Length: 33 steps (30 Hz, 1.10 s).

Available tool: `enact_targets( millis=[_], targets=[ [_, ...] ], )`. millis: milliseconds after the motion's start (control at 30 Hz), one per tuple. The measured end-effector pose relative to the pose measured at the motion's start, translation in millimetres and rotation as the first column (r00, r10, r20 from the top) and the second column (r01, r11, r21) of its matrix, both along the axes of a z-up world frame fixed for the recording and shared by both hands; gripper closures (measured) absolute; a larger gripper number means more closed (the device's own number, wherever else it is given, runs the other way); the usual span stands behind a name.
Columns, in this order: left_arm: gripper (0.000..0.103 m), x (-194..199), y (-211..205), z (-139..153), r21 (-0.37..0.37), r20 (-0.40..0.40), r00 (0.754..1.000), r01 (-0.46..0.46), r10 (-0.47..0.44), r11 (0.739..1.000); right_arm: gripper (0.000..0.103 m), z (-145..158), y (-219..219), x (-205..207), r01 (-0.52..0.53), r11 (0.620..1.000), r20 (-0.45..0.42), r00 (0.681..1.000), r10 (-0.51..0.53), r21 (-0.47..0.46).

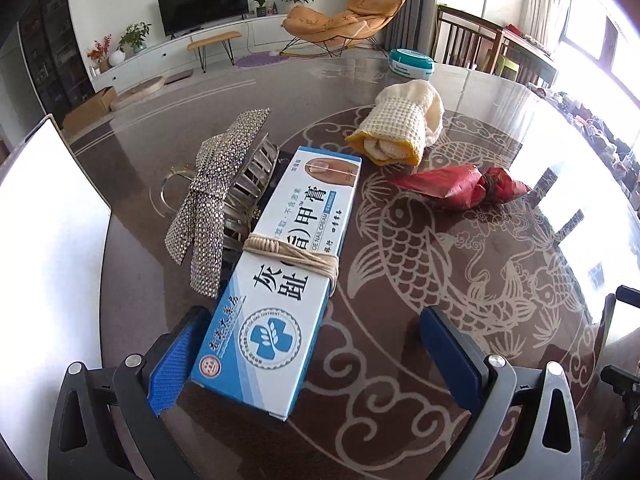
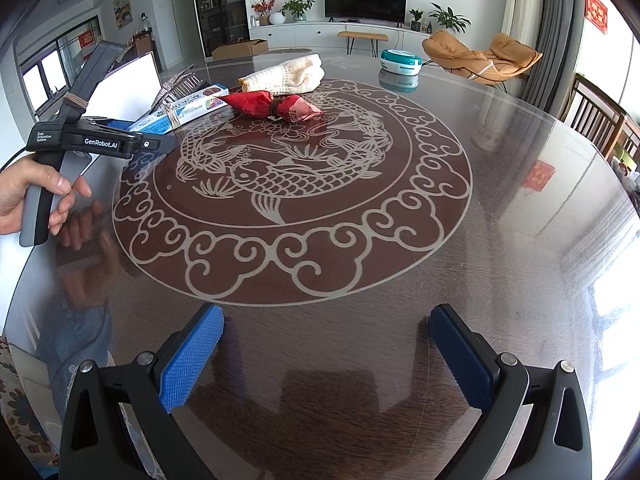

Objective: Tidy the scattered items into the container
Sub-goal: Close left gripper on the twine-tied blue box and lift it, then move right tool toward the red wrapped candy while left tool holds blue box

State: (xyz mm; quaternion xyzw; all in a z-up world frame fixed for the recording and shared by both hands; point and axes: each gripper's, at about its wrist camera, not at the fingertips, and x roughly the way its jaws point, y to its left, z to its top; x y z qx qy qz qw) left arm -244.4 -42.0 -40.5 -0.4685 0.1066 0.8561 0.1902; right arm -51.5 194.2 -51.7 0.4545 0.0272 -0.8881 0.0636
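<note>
A blue-and-white ointment box (image 1: pixel 280 280) with cord tied around it lies on the glass table, its near end between the fingers of my left gripper (image 1: pixel 316 332). That gripper is open; the box sits close beside the left pad (image 1: pixel 176 360) and well apart from the right one. A rhinestone bow hair clip (image 1: pixel 212 200) rests just left of the box. Farther off lie a rolled cream towel (image 1: pixel 400 132) and a red tied packet (image 1: pixel 460 190). The white container (image 1: pixel 48 240) stands at the left. My right gripper (image 2: pixel 326 320) hangs open over bare table.
A teal-and-white round box (image 2: pixel 400 62) sits at the table's far side. A hand (image 2: pixel 24 196) holds the left tool at the left edge of the right wrist view. Wooden chairs (image 2: pixel 600 120) line the right side. The carp pattern (image 2: pixel 288 176) marks the table's middle.
</note>
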Motion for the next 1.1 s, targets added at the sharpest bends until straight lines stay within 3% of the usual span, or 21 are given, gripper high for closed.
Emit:
enact_targets(
  millis=[300,367,433,533,767,1100],
  targets=[
    [0.001,-13.6,17.0,0.5,-0.012,0.017,0.999,-0.041,0.041,0.999,0.0,0.2,1.0,-0.2,0.0,1.0,-0.002,1.0,0.0,-0.011],
    [0.013,-7.8,16.6,3.1,-0.006,0.004,0.999,-0.047,0.047,0.999,0.0,0.1,1.3,0.0,0.0,1.0,-0.002,1.0,0.0,-0.01],
    [0.036,-1.4,13.7,5.2,0.0,-0.008,0.998,-0.059,0.059,0.998,0.0,0.1,1.2,-0.2,-0.001,1.0,-0.002,1.0,0.001,-0.01],
    [0.062,5.9,12.0,8.7,0.005,-0.013,0.997,-0.082,0.082,0.997,0.0,0.1,1.3,-0.3,-0.001,1.0,-0.002,1.0,0.001,-0.01],
    [0.062,41.3,9.6,8.2,0.004,-0.02,0.993,-0.113,0.113,0.994,0.0,-0.6,0.5,0.1,-0.001,1.0,-0.001,1.0,0.001,-0.001],
    [0.062,141.5,-11.4,7.8,-0.002,-0.013,0.99,-0.143,0.143,0.99,0.0,-0.5,0.6,0.3,-0.001,1.0,0.0,1.0,0.001,0.001]
  ],
)
